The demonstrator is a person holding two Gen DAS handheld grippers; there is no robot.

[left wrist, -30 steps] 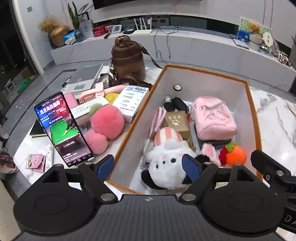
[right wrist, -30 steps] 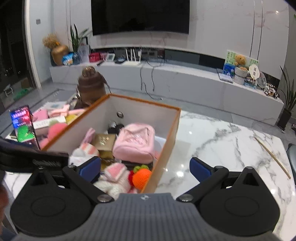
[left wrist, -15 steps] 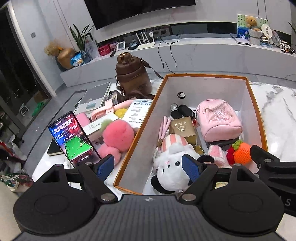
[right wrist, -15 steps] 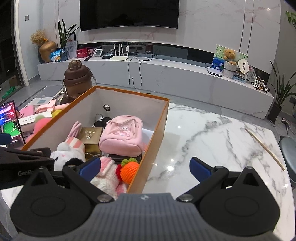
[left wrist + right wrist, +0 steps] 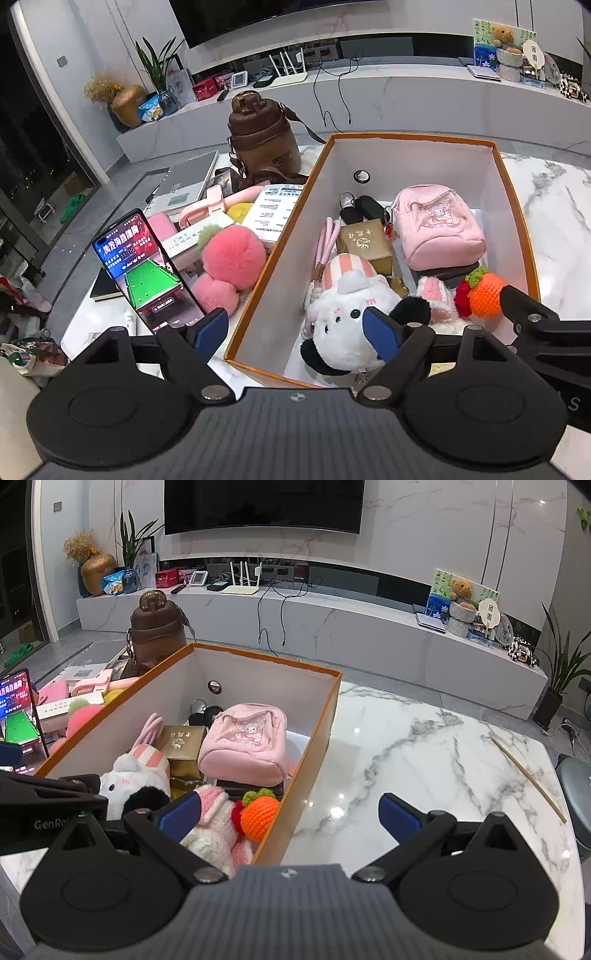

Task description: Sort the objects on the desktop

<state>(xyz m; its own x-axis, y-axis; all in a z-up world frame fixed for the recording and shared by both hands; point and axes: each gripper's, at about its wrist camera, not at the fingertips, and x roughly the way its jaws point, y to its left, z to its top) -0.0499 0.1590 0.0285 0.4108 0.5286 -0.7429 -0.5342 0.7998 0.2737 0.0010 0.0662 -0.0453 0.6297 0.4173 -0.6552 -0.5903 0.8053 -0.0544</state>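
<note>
An orange-rimmed box point(image 5: 511, 206) point(image 5: 317, 738) sits on the marble table. It holds a white panda plush point(image 5: 347, 317), a pink pouch point(image 5: 437, 229) point(image 5: 247, 742), a gold box point(image 5: 364, 242), black keys, a knitted bunny point(image 5: 214, 827) and an orange knitted fruit point(image 5: 485, 295) point(image 5: 260, 818). Left of the box lie a pink fluffy pompom point(image 5: 231, 256), a lit phone point(image 5: 146, 269), white cartons and a brown bottle point(image 5: 264, 138). My left gripper point(image 5: 295, 332) hovers open above the box's near left corner. Over the box's near right corner, my right gripper point(image 5: 290, 814) is open and empty.
A notebook point(image 5: 184, 181) and a pink holder point(image 5: 218, 201) crowd the far left of the table. Bare marble point(image 5: 424, 757) spreads right of the box, with a thin stick point(image 5: 528, 777) near the right edge. A TV console stands behind.
Both grippers have pulled back and risen, so the box and table appear smaller and farther. Both stay open; the objects have not moved.
</note>
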